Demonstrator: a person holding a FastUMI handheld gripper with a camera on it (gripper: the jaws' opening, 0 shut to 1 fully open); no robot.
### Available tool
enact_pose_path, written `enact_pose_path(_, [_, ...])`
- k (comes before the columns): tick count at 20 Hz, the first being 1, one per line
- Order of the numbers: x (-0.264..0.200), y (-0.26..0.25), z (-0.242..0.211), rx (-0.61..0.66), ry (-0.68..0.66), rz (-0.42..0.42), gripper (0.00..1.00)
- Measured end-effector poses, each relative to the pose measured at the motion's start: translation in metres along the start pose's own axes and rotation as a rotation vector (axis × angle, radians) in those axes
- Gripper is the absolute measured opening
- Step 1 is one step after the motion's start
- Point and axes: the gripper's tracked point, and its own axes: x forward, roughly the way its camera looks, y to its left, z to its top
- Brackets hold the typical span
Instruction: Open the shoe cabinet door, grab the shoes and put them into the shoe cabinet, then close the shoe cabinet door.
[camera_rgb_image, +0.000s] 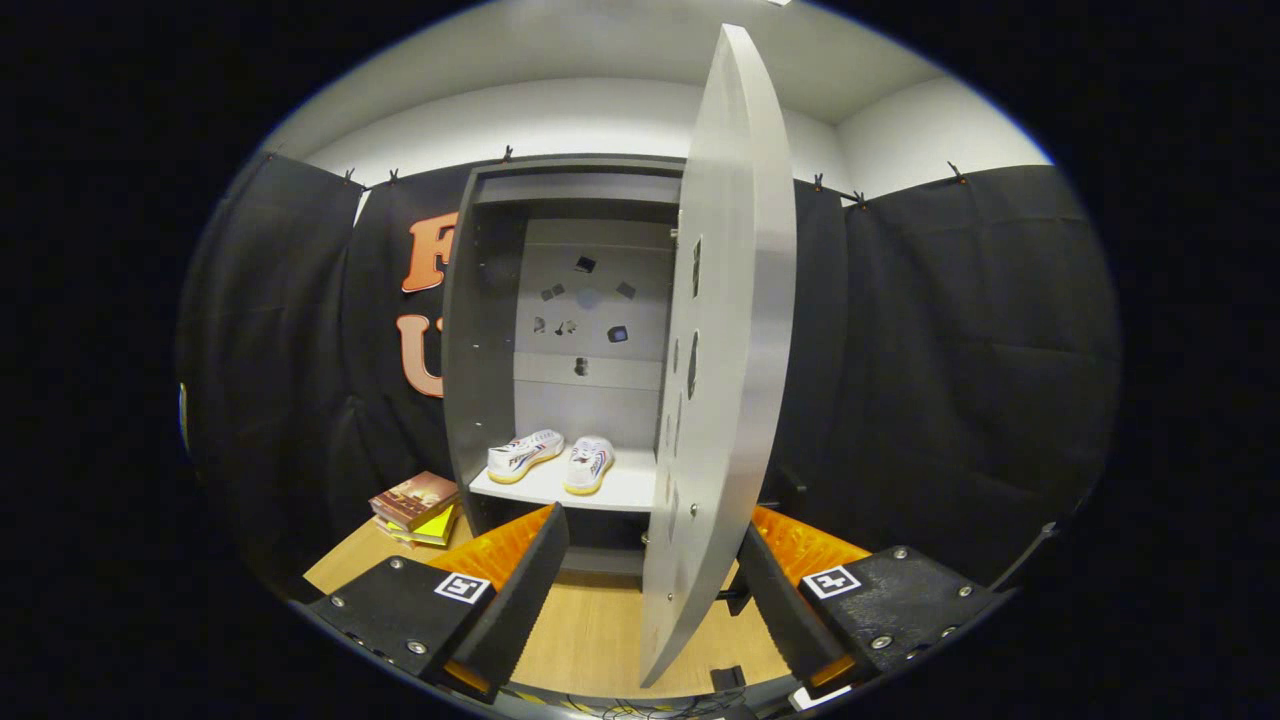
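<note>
The grey shoe cabinet (488, 330) stands ahead with its door (725, 360) swung out toward me, hinged on the right side. The door's free edge reaches down between my fingers, nearer the right one. A pair of white shoes (552, 458) sits side by side on the cabinet's low shelf (620, 490), beyond the fingertips. My gripper (652, 545) is open, and neither finger presses on the door.
A stack of books (416, 507) lies on the wooden floor (590, 630) left of the cabinet base. Black cloth walls close in on both sides. Small dark pieces are stuck on the cabinet's back panel (590, 300).
</note>
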Motion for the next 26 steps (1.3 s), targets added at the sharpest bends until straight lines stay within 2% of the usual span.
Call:
enact_pose_path(9, [0.026, 0.132, 0.017, 0.087, -0.027, 0.17, 0.98])
enact_pose_path(17, [0.089, 0.227, 0.021, 0.074, -0.022, 0.214, 0.95])
enact_pose_path(26, [0.157, 0.27, 0.028, 0.066, -0.038, 0.194, 0.94])
